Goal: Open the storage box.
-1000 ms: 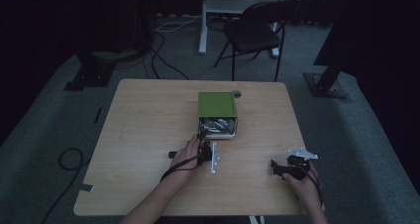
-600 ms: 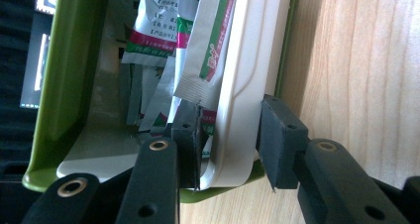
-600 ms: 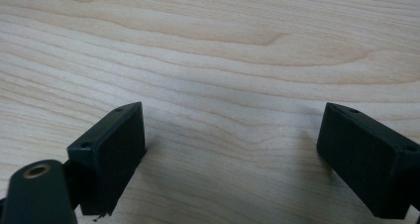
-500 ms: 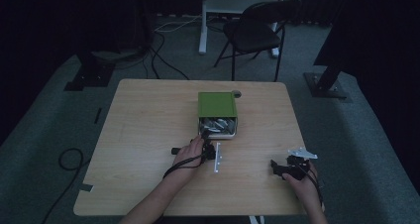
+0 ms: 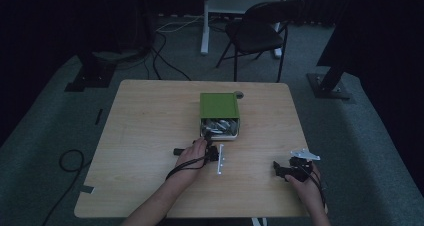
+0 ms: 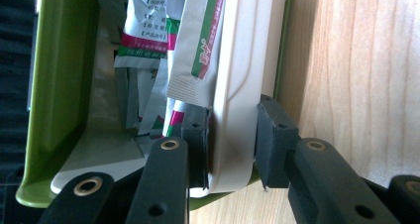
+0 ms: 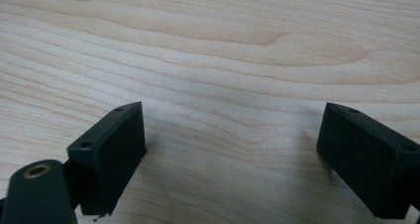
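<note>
The white inner tray point(image 6: 235, 110) sat in the green box point(image 5: 219, 106) at mid-counter, its open end facing me and its long axis running away from me. My left tool point(image 6: 232, 149) had just closed on the tray's near wall. My right tool point(image 7: 233, 154), well apart to the right, stood open over bare counter point(image 7: 223, 45).

White tray point(image 6: 233, 110) of sachets inside green box point(image 5: 219, 106).
</note>
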`<control>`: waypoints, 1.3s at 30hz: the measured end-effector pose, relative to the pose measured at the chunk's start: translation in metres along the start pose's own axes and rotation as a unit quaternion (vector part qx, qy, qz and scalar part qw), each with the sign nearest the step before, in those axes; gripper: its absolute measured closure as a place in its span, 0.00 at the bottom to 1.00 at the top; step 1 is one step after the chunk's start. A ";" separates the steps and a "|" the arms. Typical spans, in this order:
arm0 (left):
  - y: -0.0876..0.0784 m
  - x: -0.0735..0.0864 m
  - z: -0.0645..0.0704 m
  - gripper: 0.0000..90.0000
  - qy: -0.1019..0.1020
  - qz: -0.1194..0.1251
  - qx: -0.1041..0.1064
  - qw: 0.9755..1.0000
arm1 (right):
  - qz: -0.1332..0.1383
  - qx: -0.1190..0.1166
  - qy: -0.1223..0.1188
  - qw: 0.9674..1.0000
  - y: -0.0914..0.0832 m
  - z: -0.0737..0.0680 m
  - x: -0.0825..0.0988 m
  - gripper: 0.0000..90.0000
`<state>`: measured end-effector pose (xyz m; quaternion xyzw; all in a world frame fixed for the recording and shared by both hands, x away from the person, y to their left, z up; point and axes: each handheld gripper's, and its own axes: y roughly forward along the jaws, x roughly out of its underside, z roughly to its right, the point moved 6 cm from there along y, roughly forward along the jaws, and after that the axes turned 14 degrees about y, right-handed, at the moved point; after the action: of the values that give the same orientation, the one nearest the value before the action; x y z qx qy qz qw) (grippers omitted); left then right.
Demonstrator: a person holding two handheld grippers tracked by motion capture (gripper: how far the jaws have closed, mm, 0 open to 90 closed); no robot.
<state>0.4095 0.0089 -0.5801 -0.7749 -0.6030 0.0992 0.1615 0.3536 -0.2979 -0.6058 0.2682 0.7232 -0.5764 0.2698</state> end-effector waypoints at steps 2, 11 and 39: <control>-0.001 -0.001 0.000 0.79 -0.003 0.001 0.000 1.000 | 0.000 -0.001 0.001 1.000 0.000 0.000 0.000 0.12; -0.007 -0.003 0.002 0.79 -0.001 0.006 0.005 1.000 | 0.000 0.000 0.000 1.000 0.000 0.000 0.000 0.12; -0.031 -0.010 0.011 0.79 0.002 0.009 0.010 1.000 | 0.000 0.000 0.000 1.000 0.000 0.000 0.000 0.12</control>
<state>0.3751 0.0074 -0.5793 -0.7791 -0.5944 0.1047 0.1694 0.3536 -0.2978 -0.6058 0.2680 0.7229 -0.5768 0.2700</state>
